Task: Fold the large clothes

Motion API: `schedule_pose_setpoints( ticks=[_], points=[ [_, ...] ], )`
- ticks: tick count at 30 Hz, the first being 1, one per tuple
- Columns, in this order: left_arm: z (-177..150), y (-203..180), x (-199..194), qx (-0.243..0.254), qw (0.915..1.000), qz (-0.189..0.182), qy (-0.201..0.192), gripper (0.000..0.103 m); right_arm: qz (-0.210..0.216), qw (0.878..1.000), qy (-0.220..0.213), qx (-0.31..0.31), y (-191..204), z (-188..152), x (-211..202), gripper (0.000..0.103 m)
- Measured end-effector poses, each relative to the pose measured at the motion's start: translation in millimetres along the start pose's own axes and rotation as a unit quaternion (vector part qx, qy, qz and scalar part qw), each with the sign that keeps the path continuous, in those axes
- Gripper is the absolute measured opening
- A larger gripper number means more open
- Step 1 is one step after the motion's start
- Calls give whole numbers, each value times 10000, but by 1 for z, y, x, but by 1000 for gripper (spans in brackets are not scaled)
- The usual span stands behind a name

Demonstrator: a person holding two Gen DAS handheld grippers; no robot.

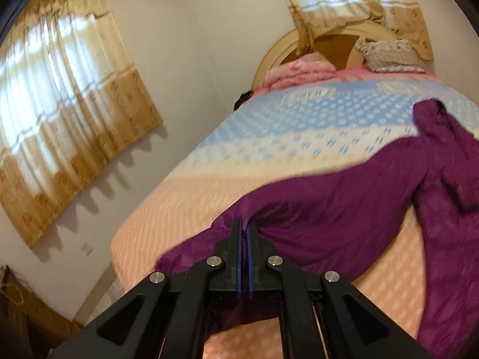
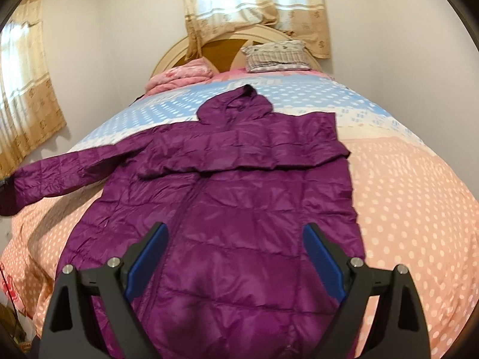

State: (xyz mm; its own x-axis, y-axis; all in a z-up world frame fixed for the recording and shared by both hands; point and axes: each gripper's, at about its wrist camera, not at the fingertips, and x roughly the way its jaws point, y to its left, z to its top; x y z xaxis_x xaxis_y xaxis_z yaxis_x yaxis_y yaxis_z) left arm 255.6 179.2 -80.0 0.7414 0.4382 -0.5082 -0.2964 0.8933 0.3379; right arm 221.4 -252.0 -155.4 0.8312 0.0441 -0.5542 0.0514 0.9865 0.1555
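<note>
At the right view's far left, the left tongs (image 1: 244, 230) pinch the outstretched sleeve (image 2: 45, 176) of the jacket (image 2: 239, 194) spread on the bed (image 2: 419, 194). The other sleeve already lies folded across the chest. The right tongs (image 2: 236, 248) hang wide. Most folding remains.

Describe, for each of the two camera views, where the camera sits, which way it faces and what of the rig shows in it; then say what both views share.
Left wrist: sits on the left gripper, looking along its fingers across the bed towards the curtained wall; the fingers are closed on the purple jacket's sleeve.
Right wrist: sits on the right gripper, above the jacket's lower half, facing the headboard; its open fingers frame the jacket.
Shared: jacket, bed, headboard, grey pillow, pink blanket.
</note>
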Motion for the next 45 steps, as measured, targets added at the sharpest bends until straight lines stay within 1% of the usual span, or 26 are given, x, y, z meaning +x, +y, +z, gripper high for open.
schedule_pose_setpoints(
  ticks=[4,5,6,9,11,13,14,15,16,17,18,19,20,21,22,23,25,26,28,30,32,34,35,38,42,45],
  points=[
    [40,-47,-20,214,9986,-310,-379,1,-92,9998,-27,172,-17,1,-1,93],
    [51,-67,-29,287,9971,-492,-501,1,-99,9997,-28,220,-21,1,-1,93],
    [56,-80,-34,340,9961,-591,-563,1,-124,9994,-37,318,-28,1,-1,93],
    [75,-140,-56,608,9896,-1041,-783,1,-156,9986,-25,496,-41,0,-1,93],
    [80,-182,-68,768,9832,-1404,-875,1,-180,9982,-23,580,-49,-1,-1,93],
    [80,-218,-78,863,9776,-1686,-919,2,-233,9976,-44,656,-57,-1,-2,93],
    [77,-242,-83,903,9732,-1912,-901,2,-265,9973,-56,687,-62,-2,-3,93],
    [74,-256,-86,917,9699,-2068,-897,3,-325,9968,-65,725,-67,-2,-3,93],
    [71,-271,-90,950,9651,-2262,-912,4,-376,9964,-72,761,-72,-2,-3,93],
    [66,-295,-95,1120,9586,-2451,-914,5,-430,9958,-73,805,-77,-2,-3,93],
    [62,-310,-99,1251,9563,-2477,-919,11,-486,9951,-55,863,-83,-3,-3,93],
    [58,-327,-103,1384,9531,-2522,-939,27,-511,9947,-39,894,-86,-4,-2,93],
    [55,-338,-109,1466,9507,-2549,-984,40,-542,9942,-16,931,-90,-5,-1,93],
    [51,-346,-115,1518,9503,-2476,-1124,65,-580,9936,11,966,-93,-5,-1,93],
    [49,-349,-121,1510,9509,-2384,-1273,80,-598,9933,29,986,-96,-6,0,93],
    [47,-349,-128,1466,9483,-2376,-1512,84,-610,9931,47,1002,-97,-7,1,93],
    [46,-340,-135,1407,9455,-2359,-1748,98,-630,9928,99,1015,-99,-8,2,93],
    [47,-334,-135,1385,9473,-2231,-1837,98,-636,9928,114,1013,-99,-9,4,93],
    [49,-322,-129,1338,9491,-2156,-1864,98,-615,9931,157,988,-95,-9,6,93],
    [51,-306,-111,1229,9560,-2025,-1730,98,-563,9939,191,929,-90,-9,9,93],
    [50,-289,-91,1140,9629,-1929,-1504,98,-494,9951,214,828,-81,-8,12,93],
    [47,-275,-76,994,9677,-1933,-1278,98,-427,9965,240,685,-69,-5,15,93],
    [44,-269,-70,932,9686,-1972,-1193,98,-413,9968,254,641,-65,-4,17,93],
    [37,-257,-59,858,9716,-1897,-1126,98,-383,9977,310,476,-51,2,24,93],
    [31,-249,-47,820,9743,-1828,-1029,98,-356,9985,386,183,-32,10,35,93],
    [27,-245,-33,779,9775,-1756,-874,98,-331,9986,411,46,-21,19,47,93]
  ],
)
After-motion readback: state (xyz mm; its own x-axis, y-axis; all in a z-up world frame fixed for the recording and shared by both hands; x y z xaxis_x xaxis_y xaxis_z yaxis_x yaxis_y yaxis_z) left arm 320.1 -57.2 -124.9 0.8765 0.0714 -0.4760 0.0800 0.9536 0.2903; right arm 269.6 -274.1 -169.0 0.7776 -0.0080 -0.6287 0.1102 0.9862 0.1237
